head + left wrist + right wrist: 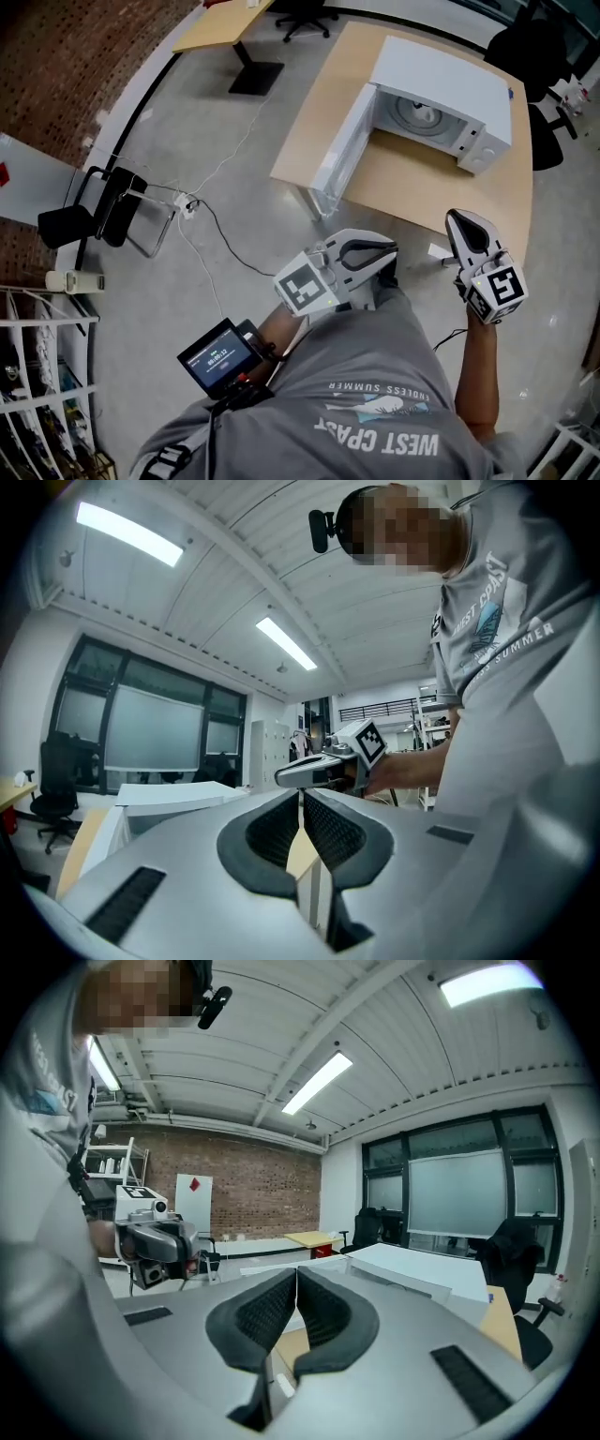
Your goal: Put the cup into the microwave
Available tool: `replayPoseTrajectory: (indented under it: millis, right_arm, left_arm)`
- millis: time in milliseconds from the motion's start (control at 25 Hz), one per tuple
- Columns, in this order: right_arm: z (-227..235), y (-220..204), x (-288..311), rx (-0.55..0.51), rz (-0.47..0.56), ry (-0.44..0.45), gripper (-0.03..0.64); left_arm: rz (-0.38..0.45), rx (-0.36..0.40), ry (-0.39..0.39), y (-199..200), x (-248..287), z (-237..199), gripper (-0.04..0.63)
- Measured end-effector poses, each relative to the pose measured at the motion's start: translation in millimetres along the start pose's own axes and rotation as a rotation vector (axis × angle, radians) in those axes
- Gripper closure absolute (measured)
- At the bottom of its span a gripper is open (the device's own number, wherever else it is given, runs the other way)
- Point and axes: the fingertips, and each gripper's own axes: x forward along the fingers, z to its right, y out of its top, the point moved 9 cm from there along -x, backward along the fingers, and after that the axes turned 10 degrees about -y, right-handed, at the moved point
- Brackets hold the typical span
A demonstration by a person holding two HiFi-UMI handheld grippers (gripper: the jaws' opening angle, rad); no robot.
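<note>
**Cup apparently inside; both claws empty and held back**

A small pale round shape, taken to be the cup (419,114), is seen near the middle of the grey round turntable (405,105) inside the white box-shaped microwave (441,75). It is too small for its identity to be confirmed. If it is the cup, it is judged to stand upright, with its long axis vertical and its mouth upward; no handle can be made out.

The placing is therefore judged done, as far as can be seen. The white microwave door (337,150) stands wide open, swung out over the edge of the light wooden table (412,183), and closing it is not named in the task.

The left claw (300,810) is seen with its ribbed black pads pressed together and nothing between them. The right claw (296,1286) is likewise closed on nothing. Both are held close to the person's body, well apart from the microwave.
</note>
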Motion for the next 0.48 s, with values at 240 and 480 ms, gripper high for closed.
replayPoseTrajectory:
  millis: [240,480]
  right_arm:
    - [-24.3,9.5,-81.3,0.004,-0.021,-0.090,0.598]
    - [-33.0,3.2,-167.3,0.042,-0.009,-0.129,0.598]
  left_arm:
    - [0.005,0.005,-0.097,6.8,19.1,33.2,0.568]
    - [0.001,0.020,-0.137,19.7,50.1,85.4,0.568]
